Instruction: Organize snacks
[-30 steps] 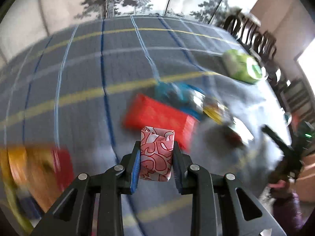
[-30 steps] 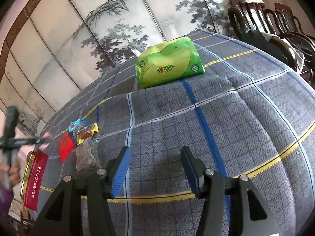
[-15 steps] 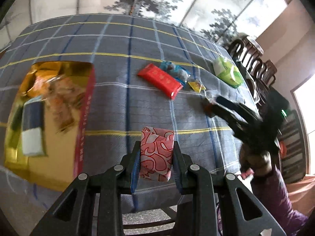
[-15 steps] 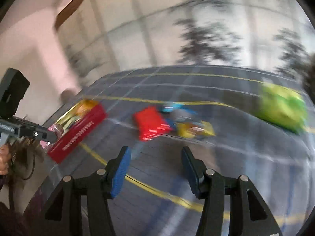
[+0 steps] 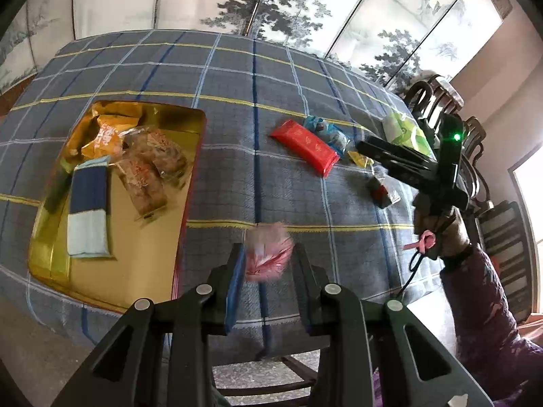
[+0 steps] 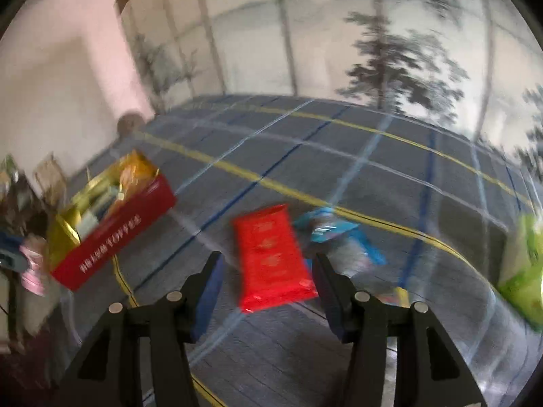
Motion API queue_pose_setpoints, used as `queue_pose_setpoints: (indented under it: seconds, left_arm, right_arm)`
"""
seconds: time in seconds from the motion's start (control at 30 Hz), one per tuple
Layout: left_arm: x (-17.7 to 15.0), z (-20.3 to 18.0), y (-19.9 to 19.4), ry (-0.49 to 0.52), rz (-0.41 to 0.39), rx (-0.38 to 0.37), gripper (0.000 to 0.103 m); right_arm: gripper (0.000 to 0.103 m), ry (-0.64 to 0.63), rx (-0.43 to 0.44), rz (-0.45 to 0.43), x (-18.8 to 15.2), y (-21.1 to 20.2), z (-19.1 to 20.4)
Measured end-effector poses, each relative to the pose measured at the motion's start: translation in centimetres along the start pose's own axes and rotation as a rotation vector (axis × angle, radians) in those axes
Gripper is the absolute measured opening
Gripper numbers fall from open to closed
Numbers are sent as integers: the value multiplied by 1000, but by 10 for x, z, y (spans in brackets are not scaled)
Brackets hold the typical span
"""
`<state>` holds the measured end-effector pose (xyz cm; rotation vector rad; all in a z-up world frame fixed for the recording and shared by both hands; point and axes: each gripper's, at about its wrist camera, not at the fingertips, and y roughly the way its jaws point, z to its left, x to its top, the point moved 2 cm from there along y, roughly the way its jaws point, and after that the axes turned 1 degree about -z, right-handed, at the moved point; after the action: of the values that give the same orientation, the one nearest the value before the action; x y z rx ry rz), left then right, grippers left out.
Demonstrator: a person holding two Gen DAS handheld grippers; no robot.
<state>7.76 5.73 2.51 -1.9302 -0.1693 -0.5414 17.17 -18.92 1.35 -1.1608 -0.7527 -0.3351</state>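
The left gripper is clamped on a small pink-and-white wrapped snack, which sits blurred between its blue pads above the near edge of the table; the open tin lies just to the left of it, its red outer wall and gold lining showing; inside are a blue-and-white packet, crinkled clear wrappers over brown sweets and orange packets at the far end; the near part of the gold floor is bare.

The right gripper hangs with its jaws apart and nothing between them; the flat red packet lies on the cloth beyond and between the fingers, glossy and rectangular; a blue wrapper touches its right side; a green bag sits well apart at the far right.

The table is covered by a grey woven checked cloth with blue, white and yellow lines; its far half is open; from the left view a small dark wrapped piece and a yellow sweet lie near the right gripper; dark wooden chairs stand close against the right edge; a painted folding screen closes the far side.
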Motion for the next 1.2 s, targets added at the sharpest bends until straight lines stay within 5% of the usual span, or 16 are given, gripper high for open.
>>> queue_pose_setpoints:
  seconds: [0.23, 0.57, 0.83, 1.0, 1.2]
  left_arm:
    - [2, -15, 13, 45, 5, -21, 24]
    - [-10, -25, 41, 193, 70, 14, 28]
    - [-9, -22, 64, 298, 93, 36, 49]
    - [-5, -23, 72, 324, 99, 79, 71]
    - [-8, -24, 82, 395, 96, 141, 73]
  right_arm:
    - [54, 36, -132, 89, -24, -35, -64]
    - [54, -88, -142, 129, -21, -8, -34]
    - [54, 46, -135, -39, -37, -47, -42]
    - [54, 57, -114, -41, -51, -55, -36]
    - [54, 85, -89, -39, -57, -57, -37]
